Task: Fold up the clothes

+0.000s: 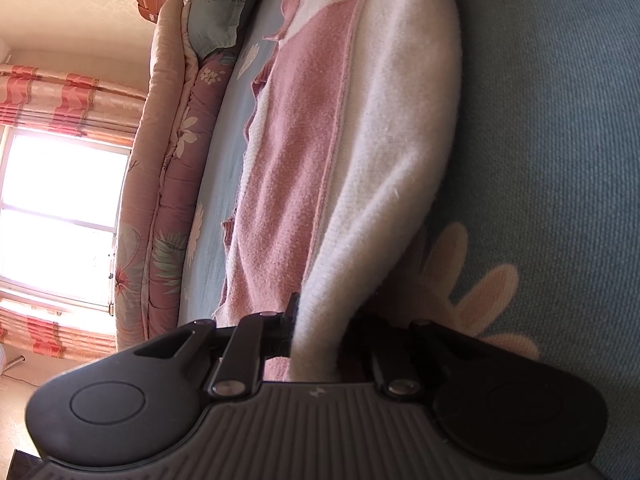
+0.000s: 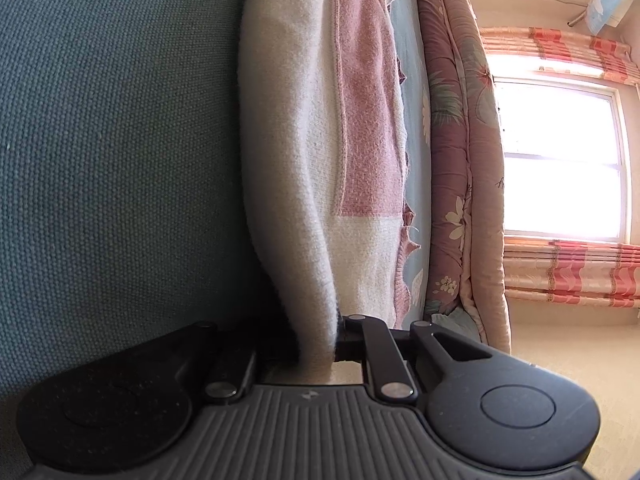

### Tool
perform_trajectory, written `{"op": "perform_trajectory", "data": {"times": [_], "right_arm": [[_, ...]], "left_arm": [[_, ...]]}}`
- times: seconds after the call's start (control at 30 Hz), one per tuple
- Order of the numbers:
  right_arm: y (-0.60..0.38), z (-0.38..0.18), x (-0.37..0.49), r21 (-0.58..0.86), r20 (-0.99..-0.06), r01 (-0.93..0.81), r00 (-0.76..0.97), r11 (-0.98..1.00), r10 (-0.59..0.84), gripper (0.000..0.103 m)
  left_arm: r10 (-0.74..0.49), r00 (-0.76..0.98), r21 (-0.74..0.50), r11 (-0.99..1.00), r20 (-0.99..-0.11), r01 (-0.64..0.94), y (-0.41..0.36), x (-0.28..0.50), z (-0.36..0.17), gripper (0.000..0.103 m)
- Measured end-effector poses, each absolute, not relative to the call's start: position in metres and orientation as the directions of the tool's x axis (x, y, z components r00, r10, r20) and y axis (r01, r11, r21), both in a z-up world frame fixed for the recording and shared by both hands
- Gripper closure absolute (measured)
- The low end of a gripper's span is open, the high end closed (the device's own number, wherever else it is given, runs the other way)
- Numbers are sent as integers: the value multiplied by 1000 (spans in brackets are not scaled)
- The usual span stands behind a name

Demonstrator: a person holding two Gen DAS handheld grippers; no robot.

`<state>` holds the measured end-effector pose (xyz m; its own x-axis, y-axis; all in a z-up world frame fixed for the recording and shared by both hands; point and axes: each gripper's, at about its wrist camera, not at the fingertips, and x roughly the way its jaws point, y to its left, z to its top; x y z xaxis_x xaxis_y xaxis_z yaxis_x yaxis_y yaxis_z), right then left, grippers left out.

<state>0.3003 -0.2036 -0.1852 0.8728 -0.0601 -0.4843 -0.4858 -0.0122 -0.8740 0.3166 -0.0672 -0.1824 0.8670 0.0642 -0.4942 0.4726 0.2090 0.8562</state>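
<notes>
The left gripper (image 1: 316,344) and right gripper (image 2: 316,344) each pinch a corner of a pink-and-white sweater (image 1: 340,140), jaws nearly closed on the knit. From the grippers the sweater stretches across the bed (image 1: 560,140), toward a rolled quilt (image 1: 160,200). The thick knit might slip free if one gripper pulls harder.

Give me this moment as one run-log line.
stage: mid-fold | left gripper: shut on sweater | right gripper: shut on sweater | sweater: white and pink, lying on bed sheet
</notes>
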Motion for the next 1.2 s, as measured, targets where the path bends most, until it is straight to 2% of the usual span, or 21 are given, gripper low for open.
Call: {"op": "perform_trajectory", "data": {"times": [0.47,0.57,1.2], "right_arm": [[-204,-139,292,-851,-520,-518,854,85,-13,89],[-203,-130,283,-824,-558,-555,830,118,4,89],[-192,-98,116,-731,-677,-679,734,66,45,89]], "left_arm": [[27,884,873,176,-466,455,-59,311,-153,95],[20,875,864,173,-483,473,-56,301,-151,95],[6,820,812,143,-572,565,-46,162,-127,95]]}}
